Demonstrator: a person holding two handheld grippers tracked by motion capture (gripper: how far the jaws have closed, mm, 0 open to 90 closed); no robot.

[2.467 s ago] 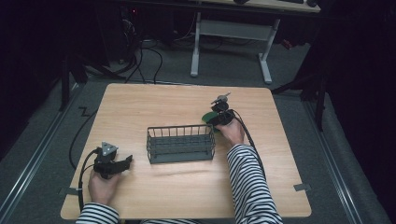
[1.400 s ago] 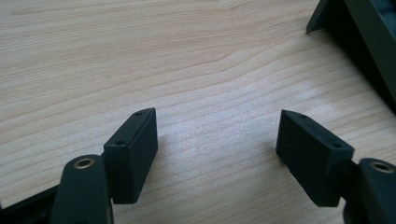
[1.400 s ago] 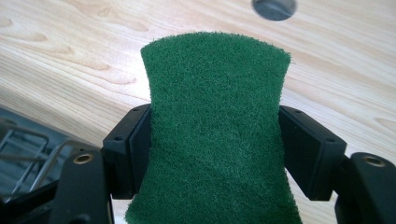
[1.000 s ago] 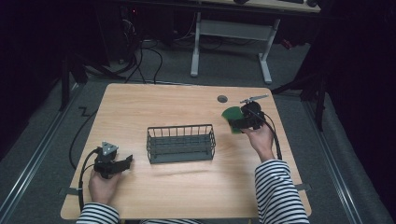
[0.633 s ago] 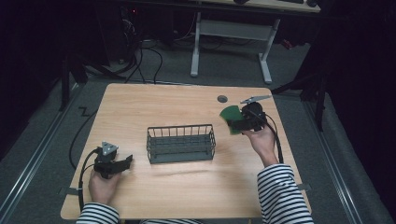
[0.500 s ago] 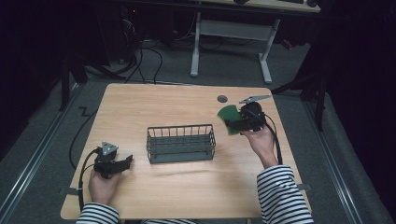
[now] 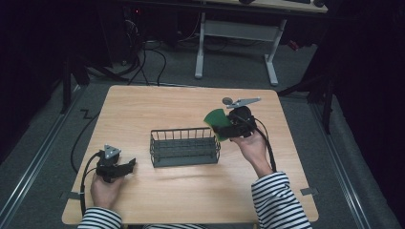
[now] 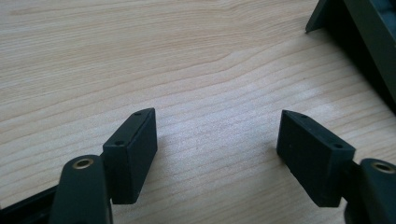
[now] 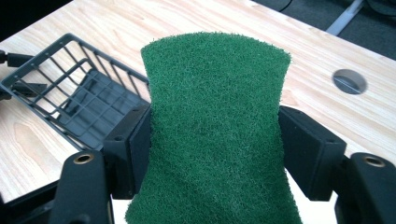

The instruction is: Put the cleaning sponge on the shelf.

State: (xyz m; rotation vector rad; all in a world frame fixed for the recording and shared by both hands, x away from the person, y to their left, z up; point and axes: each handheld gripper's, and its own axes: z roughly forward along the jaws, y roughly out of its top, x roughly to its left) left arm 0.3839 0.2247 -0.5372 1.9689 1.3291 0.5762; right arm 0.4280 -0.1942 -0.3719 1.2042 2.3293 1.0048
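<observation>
A green scouring pad [image 7: 216, 121] [image 9: 215, 130] is pinched between the jaws of my right gripper [image 7: 228, 127] [image 9: 215, 140], held above the table just right of a dark wire basket [image 7: 184, 146] [image 9: 74, 93]. The basket stands at the table's middle and looks empty. My left gripper [image 7: 125, 166] [image 8: 217, 149] rests low over the bare wood at the front left, open, nothing between its fingers, with a corner of the basket [image 8: 355, 28] at its upper right.
A round grey cable hole [image 7: 228, 101] [image 9: 349, 81] sits in the tabletop [image 7: 143, 105] behind the right gripper. Cables trail from both grippers. A white desk frame [image 7: 234, 33] stands on the floor beyond the table's far edge.
The right gripper swung out to the right of the basket with the pad, then edged back left toward it. The left gripper has stayed put.
</observation>
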